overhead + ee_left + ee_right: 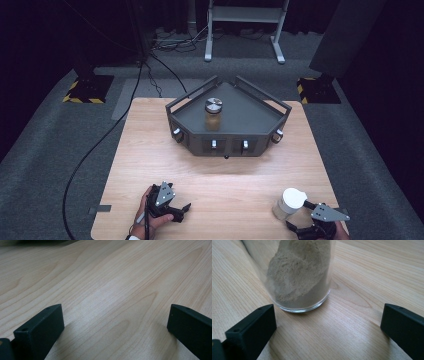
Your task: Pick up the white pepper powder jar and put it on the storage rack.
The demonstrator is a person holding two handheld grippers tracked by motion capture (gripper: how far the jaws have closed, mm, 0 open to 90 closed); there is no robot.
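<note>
the right gripper (306, 204) sits at the near right of the wooden bench (220, 185), jaws spread wide, just short of a white-capped glass jar (288, 203) of beige powder standing upright before it, not gripped. the left gripper (182, 209) rests near left, jaws spread over bare wood. a metal-lidded jar (213, 114) stands in the grey tray (250, 120) farther back

table (220, 175): pale wood, smooth, soft satin sheen | jar (299, 275): clear glossy glass, grainy beige powder inside, matt white lid | gripper jaws: matt black plastic, kinda textured | tray (250, 117): dull grey metal-looking | second jar (213, 114): shiny metal lid | floor: rough grey carpet
</note>
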